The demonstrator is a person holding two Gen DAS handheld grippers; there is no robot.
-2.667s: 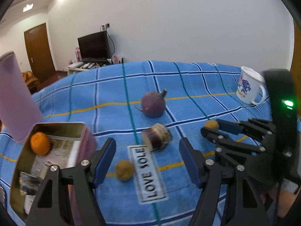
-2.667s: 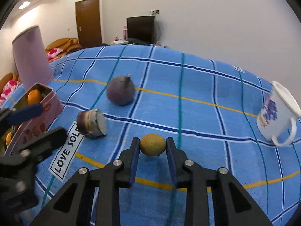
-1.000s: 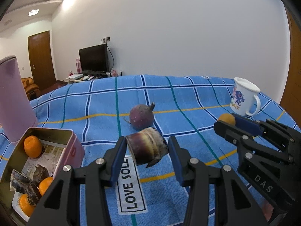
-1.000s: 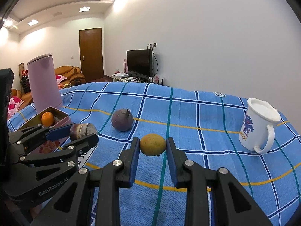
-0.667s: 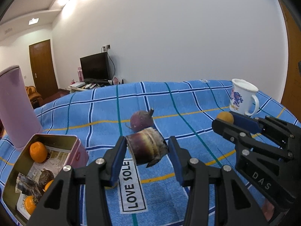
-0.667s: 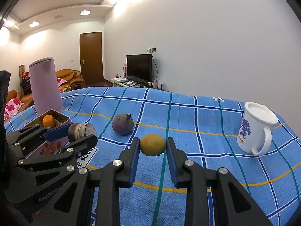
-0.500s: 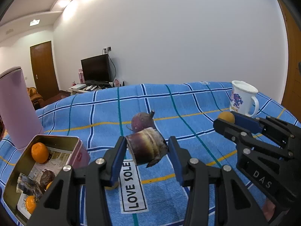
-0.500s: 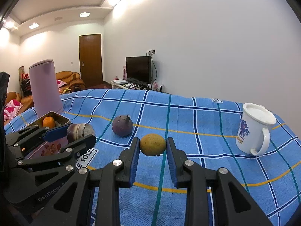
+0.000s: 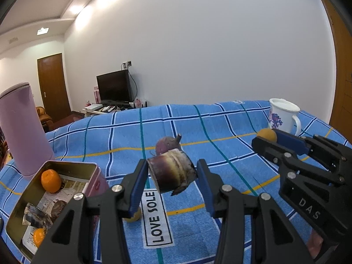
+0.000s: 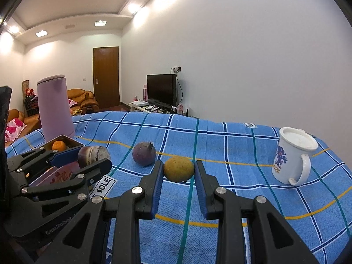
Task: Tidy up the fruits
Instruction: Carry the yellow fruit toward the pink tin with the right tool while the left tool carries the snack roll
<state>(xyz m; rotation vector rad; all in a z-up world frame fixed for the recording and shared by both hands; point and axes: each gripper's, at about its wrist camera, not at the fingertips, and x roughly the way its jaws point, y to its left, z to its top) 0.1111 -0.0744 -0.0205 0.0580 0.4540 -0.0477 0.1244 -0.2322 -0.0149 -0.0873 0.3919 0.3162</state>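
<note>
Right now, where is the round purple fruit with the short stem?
The round purple fruit lies on the blue checked cloth mid-table, seen in the right wrist view left of the yellow fruit held between the right gripper's fingers.

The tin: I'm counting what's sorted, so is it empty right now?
No, the tin already holds an orange fruit near its far end and more pieces toward the near end.

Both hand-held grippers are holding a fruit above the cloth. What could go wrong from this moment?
The left hand-held gripper pinches the brown cut piece only by its sides; it might slip and roll. The tin box already holds oranges, so a careless drop may bounce out. The right hand-held gripper, holding the yellow fruit, is close to the left and they may collide.
</note>
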